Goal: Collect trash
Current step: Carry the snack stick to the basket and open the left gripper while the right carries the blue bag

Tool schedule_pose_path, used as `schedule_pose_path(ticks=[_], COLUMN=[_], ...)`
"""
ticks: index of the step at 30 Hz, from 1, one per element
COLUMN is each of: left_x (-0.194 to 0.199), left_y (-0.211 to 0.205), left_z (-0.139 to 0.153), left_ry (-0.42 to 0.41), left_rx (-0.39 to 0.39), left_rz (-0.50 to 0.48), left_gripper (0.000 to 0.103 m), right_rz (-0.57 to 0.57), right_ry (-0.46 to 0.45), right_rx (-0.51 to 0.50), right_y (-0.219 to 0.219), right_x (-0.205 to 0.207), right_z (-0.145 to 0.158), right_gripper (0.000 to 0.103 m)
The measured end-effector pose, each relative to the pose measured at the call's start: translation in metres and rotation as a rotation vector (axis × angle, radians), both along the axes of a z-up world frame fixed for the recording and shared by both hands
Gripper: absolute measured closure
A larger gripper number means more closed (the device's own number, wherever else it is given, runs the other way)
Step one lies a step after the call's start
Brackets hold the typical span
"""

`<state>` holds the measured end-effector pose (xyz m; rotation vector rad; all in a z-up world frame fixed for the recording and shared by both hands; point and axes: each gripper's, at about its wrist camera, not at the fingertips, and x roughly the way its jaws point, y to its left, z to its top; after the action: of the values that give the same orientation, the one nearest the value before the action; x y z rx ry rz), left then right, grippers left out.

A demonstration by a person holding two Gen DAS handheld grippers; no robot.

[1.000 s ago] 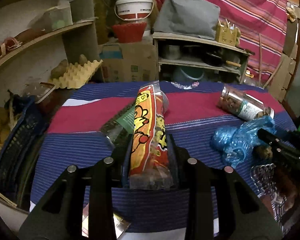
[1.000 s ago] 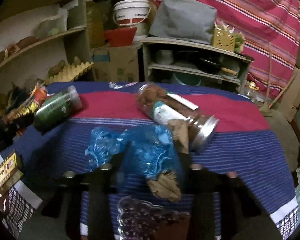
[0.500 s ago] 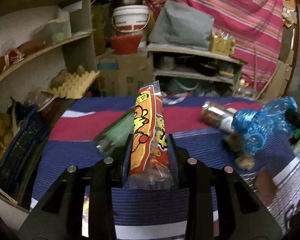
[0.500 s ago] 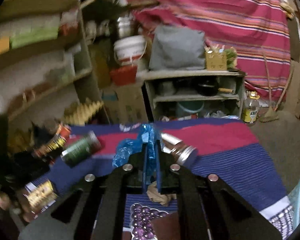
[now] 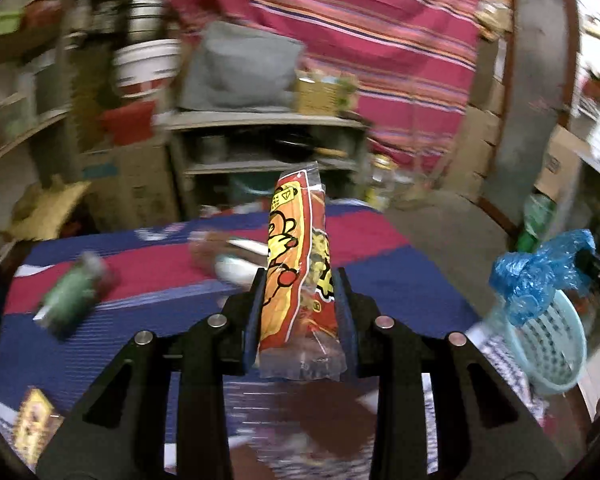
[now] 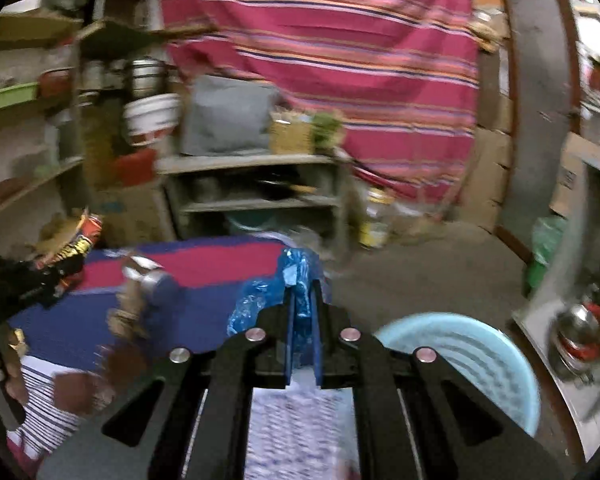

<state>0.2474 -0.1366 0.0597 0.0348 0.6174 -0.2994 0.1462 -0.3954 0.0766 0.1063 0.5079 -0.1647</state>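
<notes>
Both loads lifted off table (image 5: pixel 400 280) since a second ago, swinging toward light-blue basket (image 6: pixel 480 352). Left gripper (image 5: pixel 300 308) clamps snack wrapper (image 5: pixel 300 264). Right gripper (image 6: pixel 303 304) pinches blue plastic bag (image 6: pixel 256 300), now beside basket rim. Next step, judged: drop.

**Materials and finish**

Snack wrapper (image 5: pixel 296 280) between the left claw's pads: glossy printed film, clear at its lower end. Blue bag (image 6: pixel 300 280) in the right claw: thin crinkled plastic, shiny. Basket (image 6: pixel 480 360) right of it: pale smooth plastic. Tablecloth (image 5: pixel 400 280): matt woven cloth.
</notes>
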Motion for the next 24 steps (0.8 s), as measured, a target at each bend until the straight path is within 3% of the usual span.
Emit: schedule_pose_path(ticks=[7,13,24], left_x=[-0.023,-0.038,-0.048], left_y=[-0.106,-0.179,-0.250], left_z=[-0.021,-0.043,-0.079], left_ry=[0.053,0.098,0.131], left_rx=[0.024,0.045,0.113], left_rz=[-0.193,-0.305,-0.424], left_gripper=[0.071,0.071,0.071], right_rz=[-0.134,-0.171,-0.218], right_ry=[0.049,0.074,0.078], right_rx=[0.043,0.068,0.098], right_y=[-0.086,-0.118,-0.156], right_x=[-0.031,-0.042,-0.049], right_z=[-0.030,-0.055,-0.076], right_gripper=[0.095,0.096,0.096])
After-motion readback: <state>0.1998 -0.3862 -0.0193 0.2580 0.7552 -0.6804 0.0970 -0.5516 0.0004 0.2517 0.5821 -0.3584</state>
